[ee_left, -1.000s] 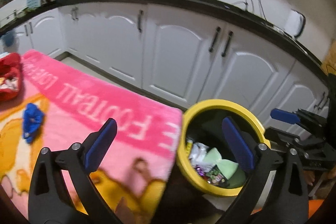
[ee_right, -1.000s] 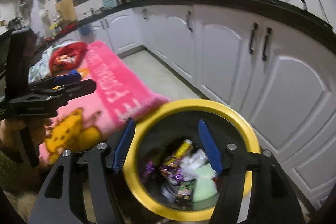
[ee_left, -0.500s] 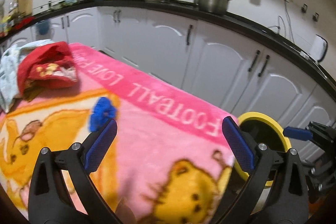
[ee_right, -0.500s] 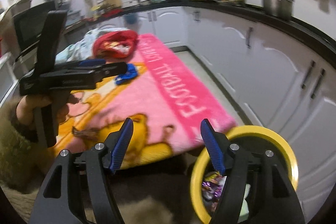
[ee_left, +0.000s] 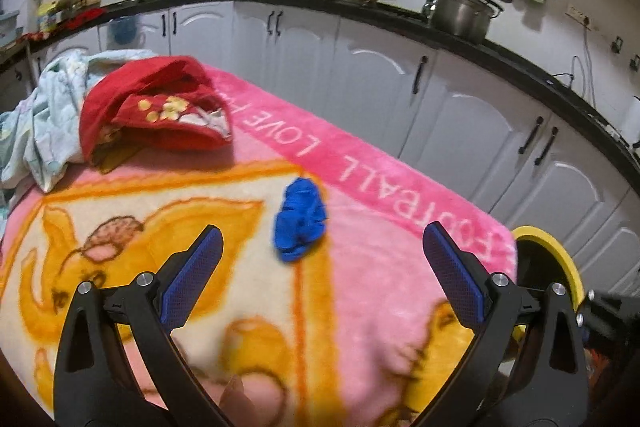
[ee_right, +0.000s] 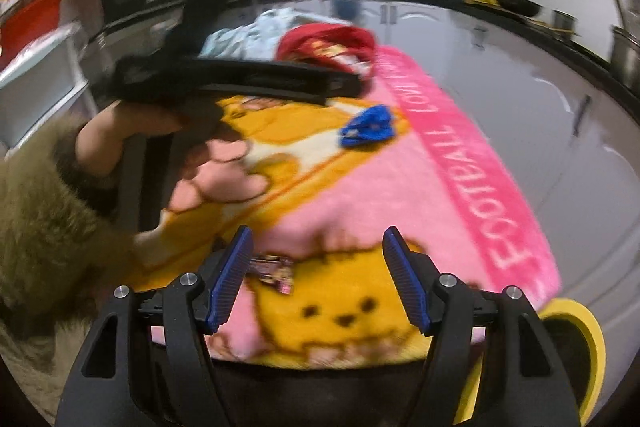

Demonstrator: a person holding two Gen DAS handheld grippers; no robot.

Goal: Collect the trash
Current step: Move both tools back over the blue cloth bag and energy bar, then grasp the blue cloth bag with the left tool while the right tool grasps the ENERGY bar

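Trash still to collect lies on the pink blanket that covers the worktop: a crumpled blue wrapper out in the middle of the blanket, and a small shiny candy wrapper near the front edge, just beside the left pad of the right tongs. The yellow-rimmed bin stands off the blanket's right end, close by.

Both pieces look thin, light and crinkly, so they should weigh next to nothing and crush flat under the pads; neither seems fragile. The likely trouble is the plush pile beneath: a flat foil can slide ahead of a pad or slip out if only an edge is caught, and a deep bite may pinch blanket fibres along with it. The blue wrapper is bunched up into a raised lump, so a hold across its thickest middle seems safest. The candy wrapper lies flatter and is blurred here; straddling its short width and closing low looks best.

The right tongs stand apart with nothing between the pads, pointing down over the blanket's front part. The left tongs are also wide apart and empty, aimed toward the blue wrapper. A red cloth and a pale cloth sit heaped at the far end, well apart from both wrappers
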